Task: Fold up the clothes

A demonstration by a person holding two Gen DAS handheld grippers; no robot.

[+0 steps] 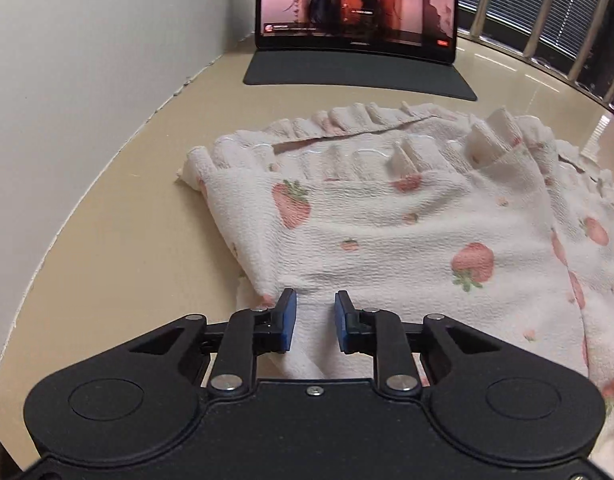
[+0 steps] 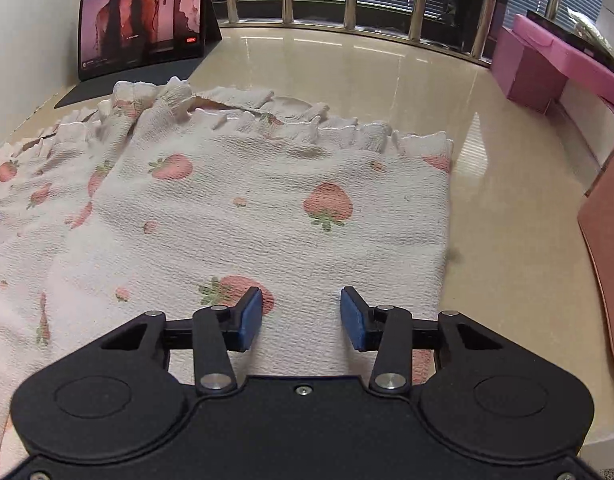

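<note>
On the beige bench (image 2: 347, 76) lies the strawberry-print garment (image 2: 267, 208), frilled hem toward the tablet (image 1: 357, 0). Left tongs (image 1: 315, 322) narrowly parted over its near left edge, cloth between, no pinch visible. Right tongs (image 2: 301, 318) half open, gripping nothing. Advice: pinch both near corners evenly, lift together.

One garment (image 1: 387, 220), one tablet (image 1: 357, 0), two grippers (image 1: 315, 322) (image 2: 301, 318).
</note>
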